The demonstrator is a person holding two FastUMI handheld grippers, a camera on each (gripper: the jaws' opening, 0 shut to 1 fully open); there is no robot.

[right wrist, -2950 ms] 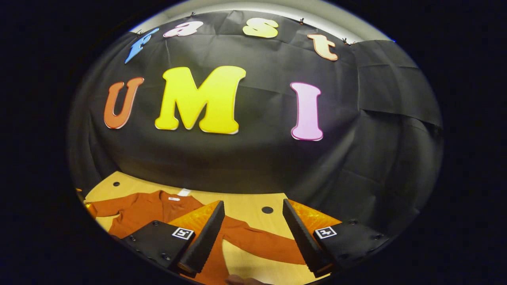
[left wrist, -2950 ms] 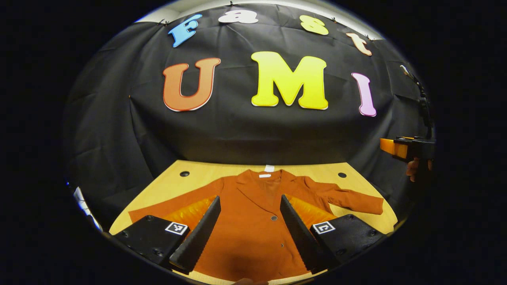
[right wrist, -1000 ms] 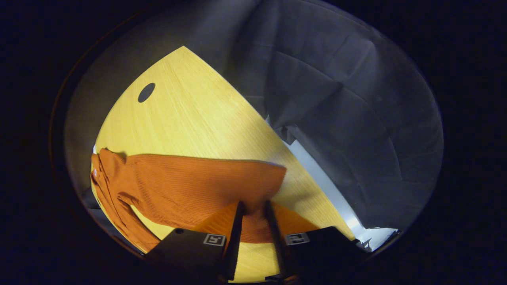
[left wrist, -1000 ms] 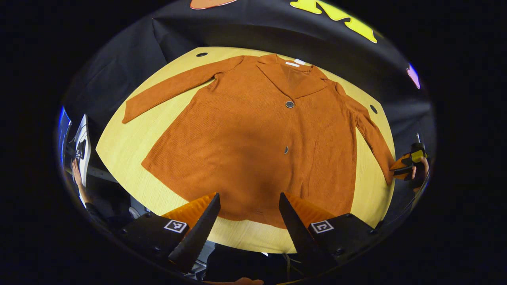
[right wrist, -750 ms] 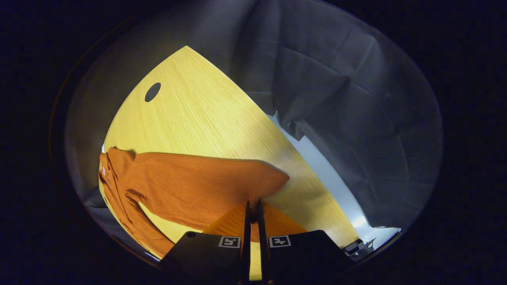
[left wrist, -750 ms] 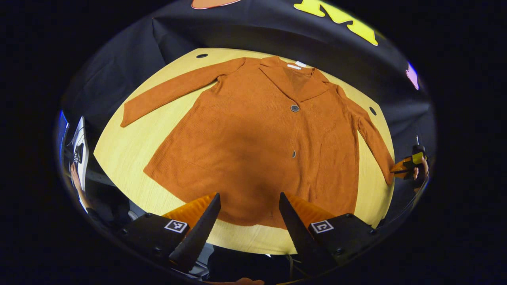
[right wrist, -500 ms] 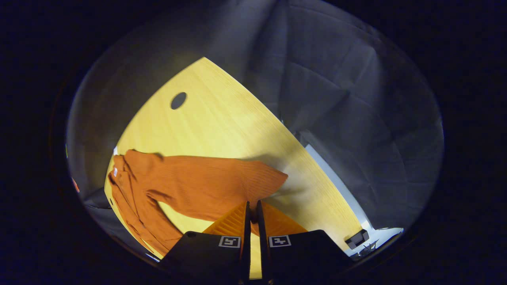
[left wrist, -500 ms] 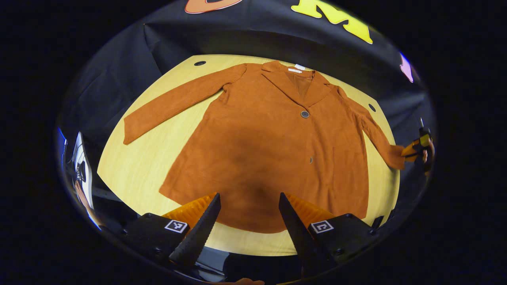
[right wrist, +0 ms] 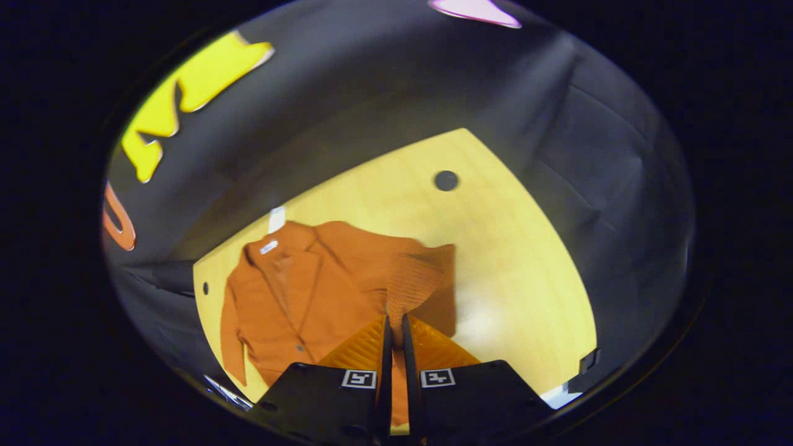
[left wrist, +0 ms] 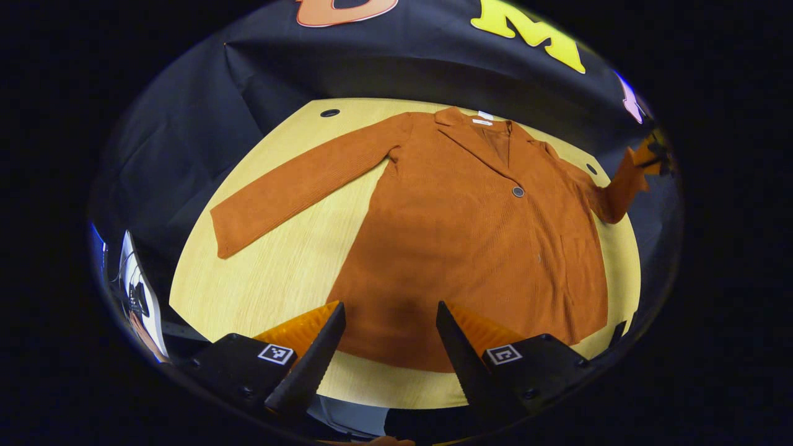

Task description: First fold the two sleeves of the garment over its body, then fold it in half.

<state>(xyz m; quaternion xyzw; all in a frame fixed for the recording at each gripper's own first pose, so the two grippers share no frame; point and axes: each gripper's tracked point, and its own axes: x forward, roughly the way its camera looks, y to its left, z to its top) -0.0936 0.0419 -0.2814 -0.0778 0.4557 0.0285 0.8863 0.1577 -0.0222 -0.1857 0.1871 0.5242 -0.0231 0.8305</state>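
Note:
An orange buttoned jacket [left wrist: 471, 235] lies face up on the yellow wooden table [left wrist: 279, 272], collar toward the booth wall. Its left sleeve [left wrist: 303, 179] stretches flat across the table. My left gripper [left wrist: 387, 331] hangs open above the jacket's hem, holding nothing. My right gripper [right wrist: 394, 331] is shut on the cuff of the right sleeve [right wrist: 412, 282] and holds it up off the table. In the left gripper view the right gripper [left wrist: 650, 158] appears at the far right with that raised right sleeve [left wrist: 619, 192] hanging from it.
Round cable holes sit in the table's far corners [left wrist: 329, 113] [right wrist: 446, 180]. The black cloth wall closes the back and sides. Past the table's left edge stands some equipment [left wrist: 133, 291] beside a person's hand. Bare table [right wrist: 514, 272] lies to the right of the jacket.
My right gripper shut on the right cuff, then lifted it off the table and swung toward the jacket's body. My left gripper stayed open and drifted left above the hem.

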